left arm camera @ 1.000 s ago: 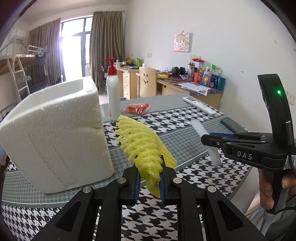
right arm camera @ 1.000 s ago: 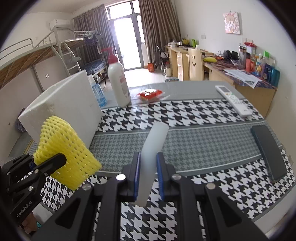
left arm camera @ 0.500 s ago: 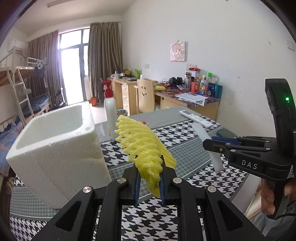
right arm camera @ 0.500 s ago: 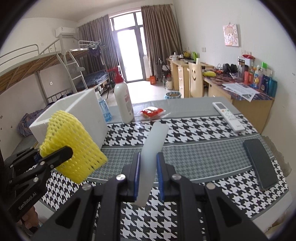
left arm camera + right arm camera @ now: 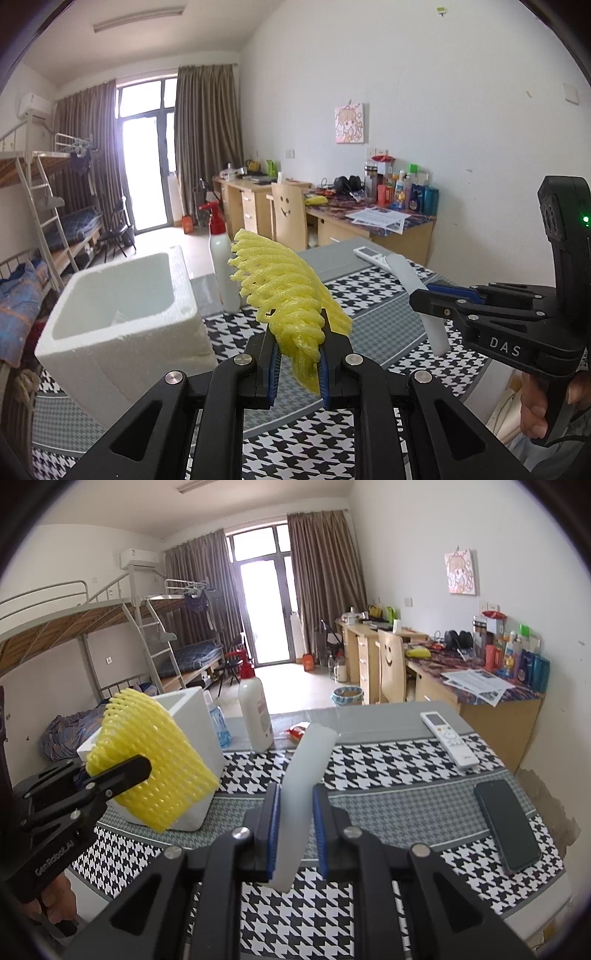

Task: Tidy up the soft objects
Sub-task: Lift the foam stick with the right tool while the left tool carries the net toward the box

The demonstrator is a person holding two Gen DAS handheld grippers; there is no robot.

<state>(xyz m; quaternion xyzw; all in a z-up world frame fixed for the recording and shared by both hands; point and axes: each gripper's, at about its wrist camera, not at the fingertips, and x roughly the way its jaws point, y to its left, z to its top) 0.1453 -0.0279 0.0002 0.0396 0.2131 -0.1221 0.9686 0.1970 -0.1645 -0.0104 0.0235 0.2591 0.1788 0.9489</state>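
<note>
Through the left wrist camera, my left gripper [image 5: 297, 356] clamps the yellow foam net [image 5: 288, 291] above the surface [image 5: 384, 317], beside the white foam box [image 5: 122, 314]. Through the right wrist camera, my right gripper [image 5: 297, 829] pinches a white foam strip [image 5: 301, 794] above the surface's near edge.

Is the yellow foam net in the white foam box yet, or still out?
Out. The left gripper holds the yellow foam net in the air beside the white foam box.

Left wrist view looking along its gripper [image 5: 297, 360] above the bench [image 5: 373, 328], right wrist view likewise (slightly higher), both facing the window, shared white foam box [image 5: 122, 314] [image 5: 192, 738] at 10 o'clock, each showing the other gripper [image 5: 436, 306] [image 5: 110, 775].
</note>
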